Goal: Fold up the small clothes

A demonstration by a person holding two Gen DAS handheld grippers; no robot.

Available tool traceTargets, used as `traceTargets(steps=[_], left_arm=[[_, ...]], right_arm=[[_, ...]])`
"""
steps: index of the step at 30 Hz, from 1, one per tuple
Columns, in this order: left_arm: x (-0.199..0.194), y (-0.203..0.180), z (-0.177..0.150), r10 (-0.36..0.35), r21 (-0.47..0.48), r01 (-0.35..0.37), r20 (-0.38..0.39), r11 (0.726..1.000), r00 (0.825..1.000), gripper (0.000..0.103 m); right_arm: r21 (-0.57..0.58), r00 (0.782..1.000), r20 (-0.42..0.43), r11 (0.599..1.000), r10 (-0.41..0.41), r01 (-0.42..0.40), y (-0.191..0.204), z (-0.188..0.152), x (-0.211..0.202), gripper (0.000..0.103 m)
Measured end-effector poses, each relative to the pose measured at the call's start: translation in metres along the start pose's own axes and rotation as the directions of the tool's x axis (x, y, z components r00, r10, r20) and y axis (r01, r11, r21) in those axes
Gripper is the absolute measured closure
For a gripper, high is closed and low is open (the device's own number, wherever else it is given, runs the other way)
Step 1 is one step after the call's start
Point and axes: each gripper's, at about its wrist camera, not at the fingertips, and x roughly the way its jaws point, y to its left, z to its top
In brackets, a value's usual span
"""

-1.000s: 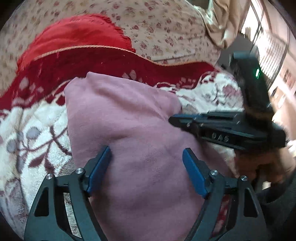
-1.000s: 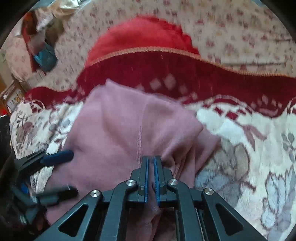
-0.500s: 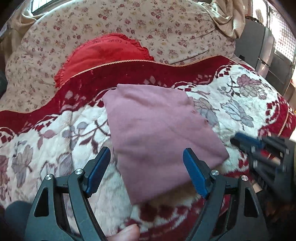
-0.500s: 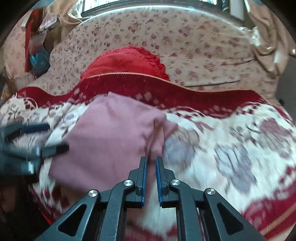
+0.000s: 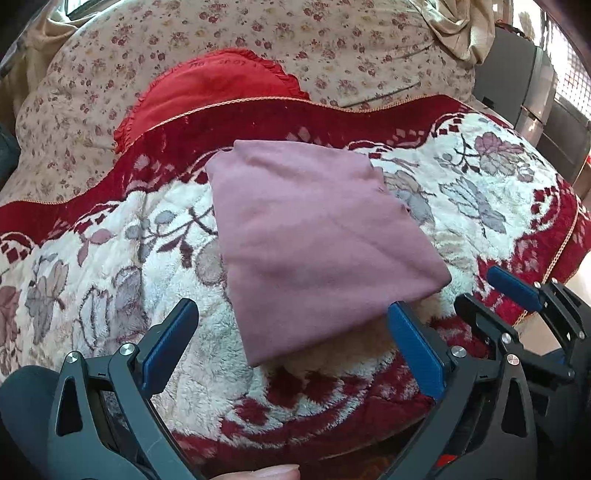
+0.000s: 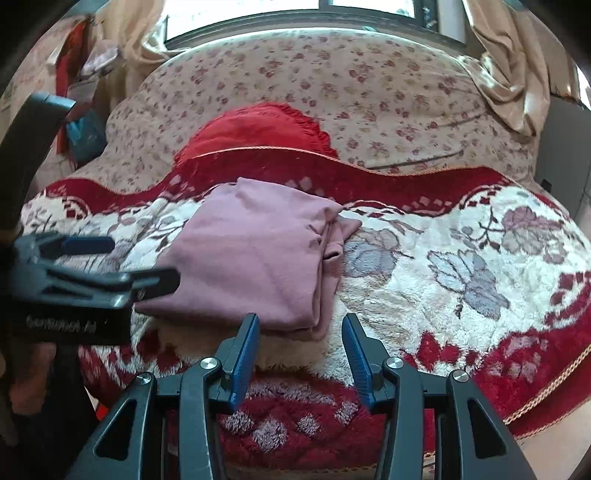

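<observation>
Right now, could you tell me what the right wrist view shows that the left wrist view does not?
Only the right wrist view shows the window and the garment's layered folded edge. Only the left wrist view shows the dark cabinet at the right. Both show the folded pink garment lying on the floral blanket, the red cushion, and both tools, left tool and right tool, jaws opening with nothing between them.

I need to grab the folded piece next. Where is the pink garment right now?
The pink garment lies folded on the floral blanket, just ahead of both claws, in front of the red cushion.
</observation>
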Motion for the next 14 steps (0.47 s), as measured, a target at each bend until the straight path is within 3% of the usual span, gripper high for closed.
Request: traceTargets(steps=[14], left_arm=[[0.0065,0.0060,-0.0041,-0.035,-0.018,0.035,0.002,0.999,0.999,0.001]], right_arm=[[-0.012,1.000,0.022,1.000,-0.004,0.005,0.0061,0.0051,0.0045,0.059]])
